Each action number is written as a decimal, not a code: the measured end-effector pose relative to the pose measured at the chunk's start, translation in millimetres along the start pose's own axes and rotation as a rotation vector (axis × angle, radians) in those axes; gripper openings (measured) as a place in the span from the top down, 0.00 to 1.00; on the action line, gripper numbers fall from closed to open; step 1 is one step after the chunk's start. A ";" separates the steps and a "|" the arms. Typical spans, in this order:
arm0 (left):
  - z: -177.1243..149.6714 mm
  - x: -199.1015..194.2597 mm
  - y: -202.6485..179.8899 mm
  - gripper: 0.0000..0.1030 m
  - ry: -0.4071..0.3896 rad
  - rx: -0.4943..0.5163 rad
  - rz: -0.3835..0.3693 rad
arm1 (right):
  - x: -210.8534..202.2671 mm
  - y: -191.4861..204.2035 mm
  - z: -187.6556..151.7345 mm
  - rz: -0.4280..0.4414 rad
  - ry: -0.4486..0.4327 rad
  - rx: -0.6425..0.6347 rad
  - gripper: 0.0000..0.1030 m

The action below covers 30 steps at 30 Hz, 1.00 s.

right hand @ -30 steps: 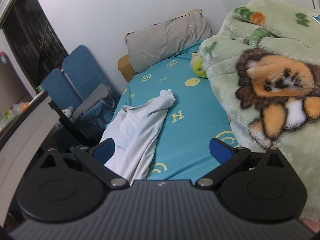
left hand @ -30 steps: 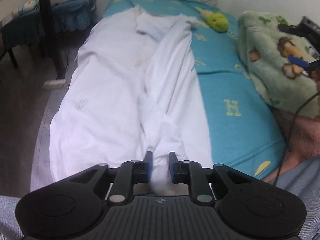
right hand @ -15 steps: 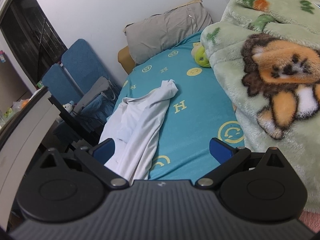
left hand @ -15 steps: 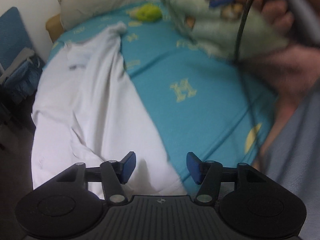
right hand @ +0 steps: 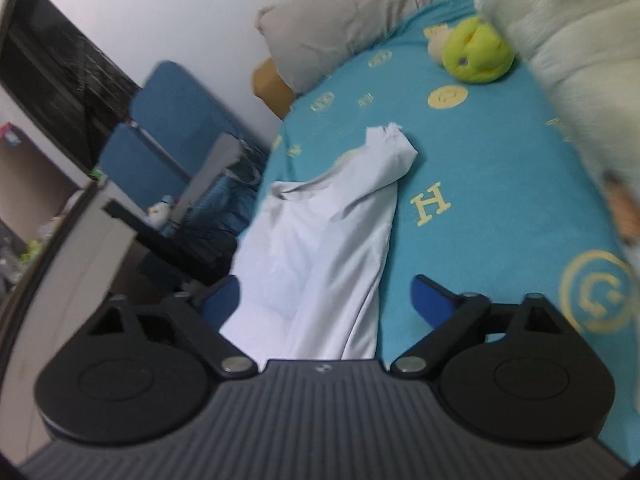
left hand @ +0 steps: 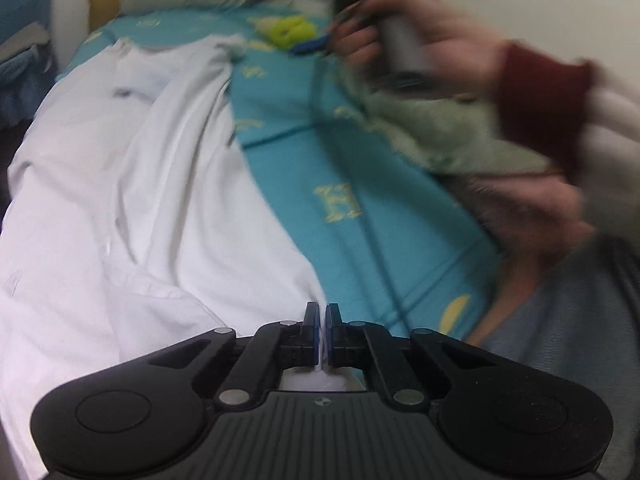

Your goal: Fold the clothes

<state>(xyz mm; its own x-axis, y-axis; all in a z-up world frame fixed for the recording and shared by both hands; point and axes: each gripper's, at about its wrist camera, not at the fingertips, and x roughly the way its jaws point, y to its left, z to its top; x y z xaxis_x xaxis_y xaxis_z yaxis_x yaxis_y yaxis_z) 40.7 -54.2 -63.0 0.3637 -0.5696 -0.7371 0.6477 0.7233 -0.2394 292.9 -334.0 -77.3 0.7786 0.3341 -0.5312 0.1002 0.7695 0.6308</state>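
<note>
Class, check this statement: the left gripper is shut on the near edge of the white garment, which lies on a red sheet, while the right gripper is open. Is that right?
One detail is wrong: the sheet is teal with yellow prints, not red, as both wrist views show. The rest stands: the left gripper is shut on the white garment, and the right gripper is open.

A green plush toy (right hand: 478, 54) lies on the teal sheet (right hand: 472, 152) near a grey pillow (right hand: 344, 16).
</note>
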 end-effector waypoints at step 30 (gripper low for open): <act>18.0 59.6 -27.6 0.95 -0.017 0.026 -0.215 | 126.5 -54.9 85.6 -0.159 0.054 -0.307 0.53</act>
<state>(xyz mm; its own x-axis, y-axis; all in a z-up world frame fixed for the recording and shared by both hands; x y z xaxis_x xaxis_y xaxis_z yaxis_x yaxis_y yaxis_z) 56.6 -115.2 -88.9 0.2261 -0.7166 -0.6598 0.7289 0.5738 -0.3734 439.0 -380.6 -130.7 0.7333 0.2185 -0.6438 0.0203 0.9395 0.3420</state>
